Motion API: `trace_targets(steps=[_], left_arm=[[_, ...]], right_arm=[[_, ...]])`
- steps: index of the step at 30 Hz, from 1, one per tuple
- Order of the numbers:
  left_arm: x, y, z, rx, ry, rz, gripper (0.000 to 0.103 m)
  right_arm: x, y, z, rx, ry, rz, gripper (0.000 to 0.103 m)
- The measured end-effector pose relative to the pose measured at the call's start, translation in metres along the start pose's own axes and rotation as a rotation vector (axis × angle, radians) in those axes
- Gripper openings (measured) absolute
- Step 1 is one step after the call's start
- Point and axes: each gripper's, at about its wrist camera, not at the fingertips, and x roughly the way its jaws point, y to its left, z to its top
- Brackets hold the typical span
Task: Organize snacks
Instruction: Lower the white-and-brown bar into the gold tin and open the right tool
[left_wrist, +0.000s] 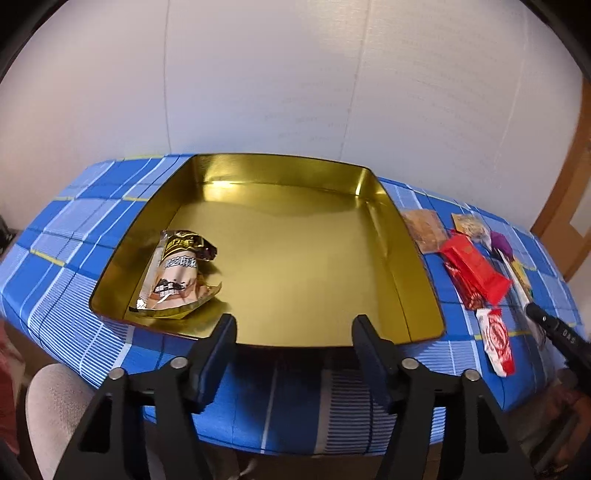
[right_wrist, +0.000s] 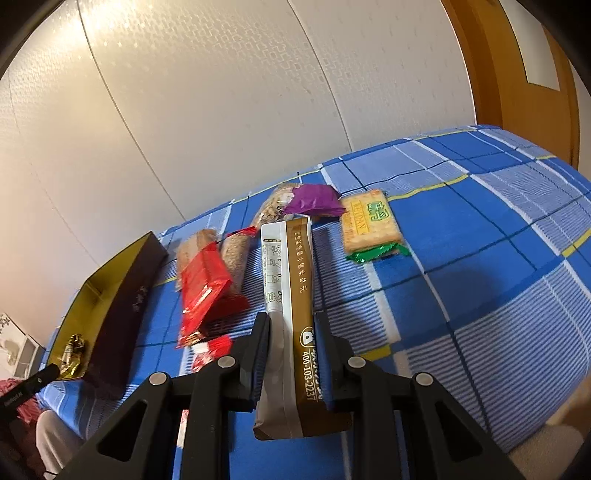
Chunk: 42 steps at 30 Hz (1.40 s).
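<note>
The right gripper (right_wrist: 291, 325) is clamped on a long brown-and-white snack packet (right_wrist: 290, 295), its two fingers pressed against the packet's sides while the far end of the packet points out over the blue checked tablecloth (right_wrist: 480, 277). Whether that far end rests on the cloth or hangs just above it, I cannot tell.

The left gripper (left_wrist: 293, 326) hangs with its fingers spread wide and nothing between them, poised at the near edge of the gold tin tray (left_wrist: 388, 236). Inside the tray, against its left wall, lies one crumpled beige-and-gold snack bag (left_wrist: 177, 277) — the only packet in there.

To the right of the tray the other snacks lie close together on the cloth: a red foil packet (right_wrist: 205, 288) overlapping a clear packet of brown bars (right_wrist: 234, 258), a purple wrapper (right_wrist: 314, 201) lying on a bag of nuts (right_wrist: 273, 206), and, a little apart to the right, a yellow cracker packet with a green end (right_wrist: 371, 225). Near the tray's right side sits a flat brownish packet (left_wrist: 424, 229), and closer in — beside the red foil — a red-and-white packet (left_wrist: 496, 341).
</note>
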Motion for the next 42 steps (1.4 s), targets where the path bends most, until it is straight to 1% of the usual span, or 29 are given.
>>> trace_targets(steps=[4,7,10,14,18,22,27,31,37,42], left_arm=[[-0.002,-0.006,-0.005,0.021,0.002,-0.015,0.068],[-0.003,-0.006,-0.006,0.026,0.000,-0.009,0.069],[-0.006,-0.003,-0.007,0.016,-0.002,-0.006,0.070],[-0.012,0.000,-0.011,0.007,-0.004,-0.006,0.071],[-0.017,0.000,-0.017,0.023,-0.001,-0.006,0.071],[-0.019,0.001,-0.021,0.026,0.001,-0.004,0.071],[-0.020,0.008,-0.023,0.013,-0.005,0.001,0.071],[-0.022,0.018,-0.023,-0.009,-0.007,0.015,0.071],[-0.023,0.028,-0.028,-0.022,0.000,0.030,0.071],[-0.023,0.032,-0.030,-0.028,0.006,0.038,0.071]], right_arm=[[-0.007,0.005,-0.003,0.009,-0.016,0.009,0.024],[-0.016,0.009,-0.005,0.012,-0.038,0.007,0.024],[-0.024,0.023,-0.008,-0.011,-0.039,0.023,0.024],[-0.023,0.055,-0.015,-0.067,0.001,0.071,0.024],[-0.017,0.092,-0.020,-0.127,0.042,0.131,0.024],[-0.016,0.129,-0.018,-0.190,0.059,0.190,0.024],[-0.004,0.169,-0.014,-0.233,0.100,0.232,0.024],[0.011,0.197,-0.016,-0.264,0.137,0.241,0.024],[0.033,0.221,-0.016,-0.301,0.169,0.227,0.024],[0.049,0.235,-0.019,-0.330,0.172,0.179,0.024]])
